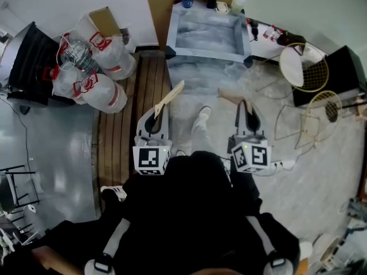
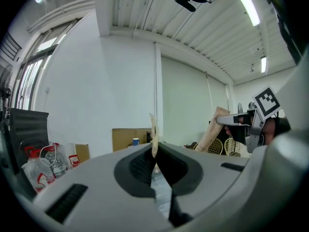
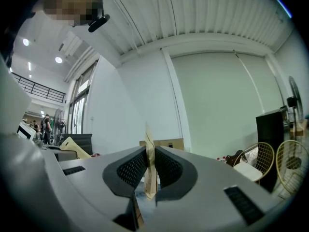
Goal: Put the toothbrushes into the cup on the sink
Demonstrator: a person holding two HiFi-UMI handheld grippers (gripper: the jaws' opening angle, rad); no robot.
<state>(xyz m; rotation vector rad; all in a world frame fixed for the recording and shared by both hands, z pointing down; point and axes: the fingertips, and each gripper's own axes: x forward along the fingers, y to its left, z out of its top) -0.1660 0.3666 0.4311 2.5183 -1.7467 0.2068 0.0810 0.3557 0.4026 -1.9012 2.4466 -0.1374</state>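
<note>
The left brush is pinched near its tail, so it could swing or slip in the jaws. A tilted tip could then catch the rim of the cup and knock it over. Its long axis slants forward and rightward toward the sink, just short of the near rim. The right brush angles forward and leftward, also short of that rim. The left hand-held gripper and right hand-held gripper are each clamped on their brush. The cup stands at the sink's far rim.

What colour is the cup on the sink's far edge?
The cup is blue with a white top, clearest in the head view.
</note>
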